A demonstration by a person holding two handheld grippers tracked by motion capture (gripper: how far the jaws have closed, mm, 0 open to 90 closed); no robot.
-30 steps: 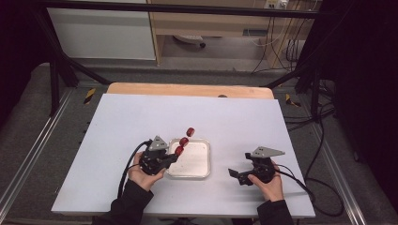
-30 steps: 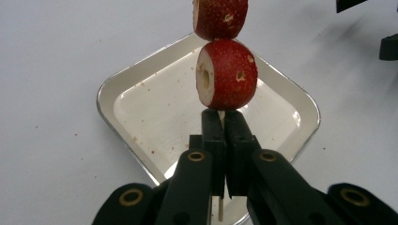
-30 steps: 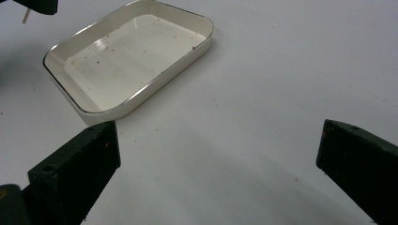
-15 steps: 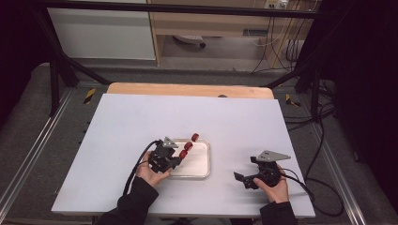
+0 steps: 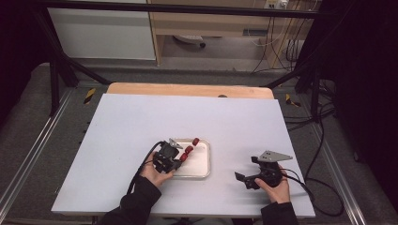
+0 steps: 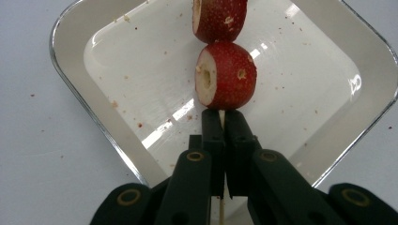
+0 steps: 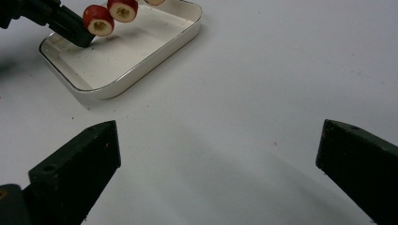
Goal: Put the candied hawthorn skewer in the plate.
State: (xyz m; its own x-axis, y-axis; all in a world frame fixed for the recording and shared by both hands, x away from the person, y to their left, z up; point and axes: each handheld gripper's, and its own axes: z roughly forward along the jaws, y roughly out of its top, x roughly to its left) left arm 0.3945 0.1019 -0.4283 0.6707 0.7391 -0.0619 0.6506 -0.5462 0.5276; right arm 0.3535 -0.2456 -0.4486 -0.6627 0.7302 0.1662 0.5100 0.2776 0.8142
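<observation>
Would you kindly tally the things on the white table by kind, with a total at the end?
Red hawthorn slices on the skewer: 3
Thin wooden skewer: 1
White square ceramic tray: 1
Black two-jaw grippers, left gripper and right gripper: 2
Total: 7

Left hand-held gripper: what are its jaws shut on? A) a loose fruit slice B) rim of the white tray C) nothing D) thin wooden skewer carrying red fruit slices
D: the left hand-held gripper pinches the thin wooden skewer just below a red cored fruit slice, over the white square tray.
</observation>
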